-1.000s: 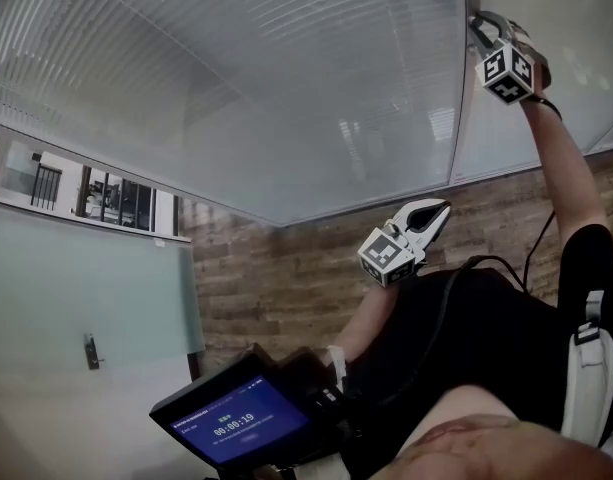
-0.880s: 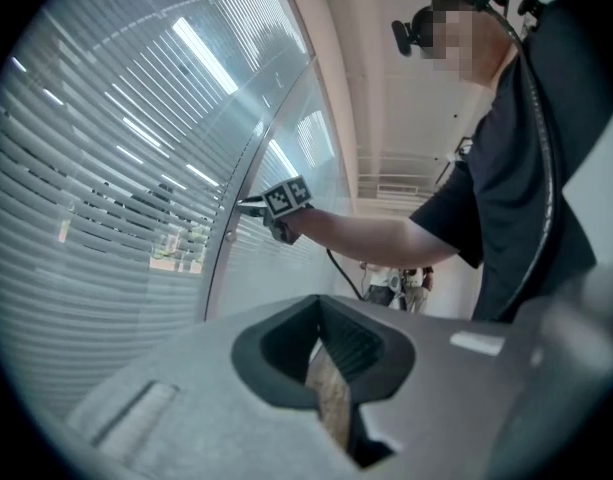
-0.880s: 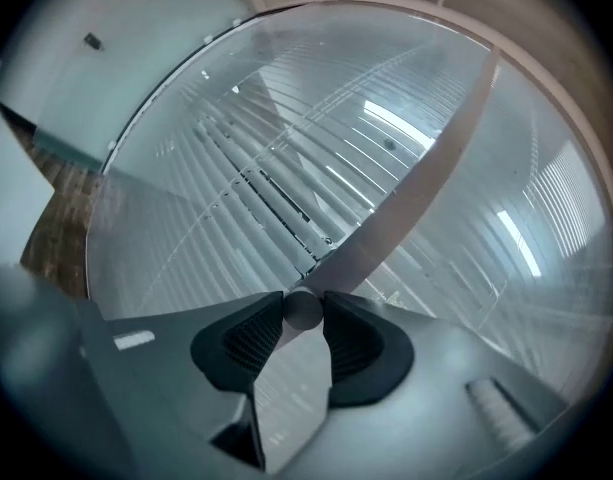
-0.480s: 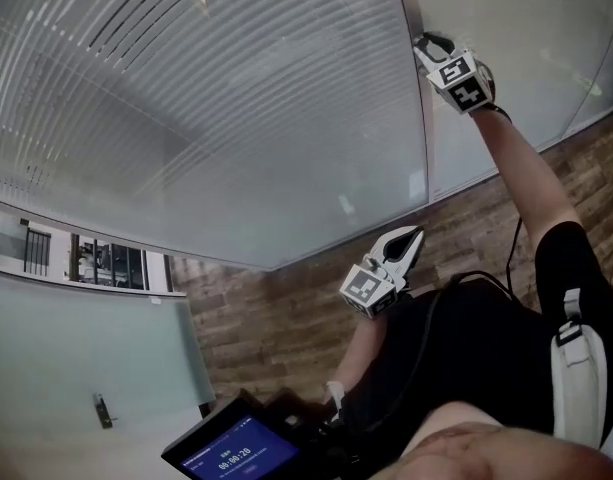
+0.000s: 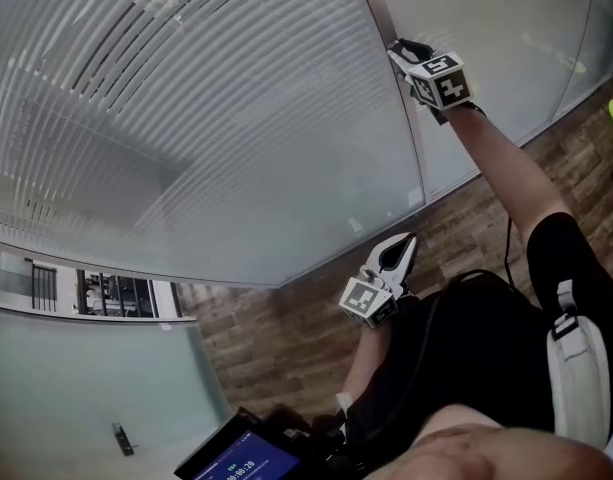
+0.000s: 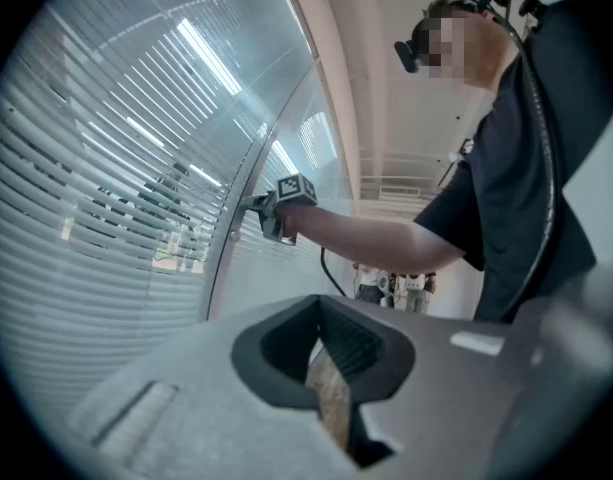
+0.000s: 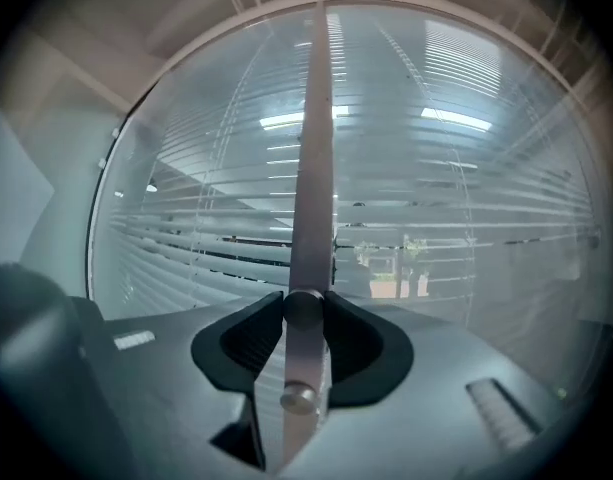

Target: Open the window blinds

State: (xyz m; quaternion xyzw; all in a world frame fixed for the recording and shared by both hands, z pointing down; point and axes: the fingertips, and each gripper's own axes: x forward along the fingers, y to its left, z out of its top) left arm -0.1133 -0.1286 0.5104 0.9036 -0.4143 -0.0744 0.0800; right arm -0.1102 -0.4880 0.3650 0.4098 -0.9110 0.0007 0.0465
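Note:
Horizontal window blinds (image 5: pixel 186 118) sit behind glass, left of a metal mullion (image 5: pixel 391 78). My right gripper (image 5: pixel 400 50) is raised to that mullion, its marker cube toward me. In the right gripper view, the right gripper (image 7: pixel 304 313) is shut on a small round knob (image 7: pixel 304 306) on the metal strip (image 7: pixel 312 148), with the slats (image 7: pixel 436 208) partly tilted behind it. The left gripper view shows the right gripper (image 6: pixel 254 206) at the frame from the side. My left gripper (image 5: pixel 407 245) hangs near my chest; its jaws (image 6: pixel 328 368) stand a narrow gap apart with nothing between them.
A wooden floor (image 5: pixel 286 328) lies below. A tablet with a blue screen (image 5: pixel 248 464) is at the bottom edge. A frosted glass partition (image 5: pixel 86 388) stands at the lower left. Several people (image 6: pixel 391 286) stand far down the corridor. A cable (image 5: pixel 506 258) runs along my right arm.
The right gripper has rolled on the knob; its marker cube shows a different face. The blinds' slats show more dark gaps than before. The head view has swung left. The left gripper kept still.

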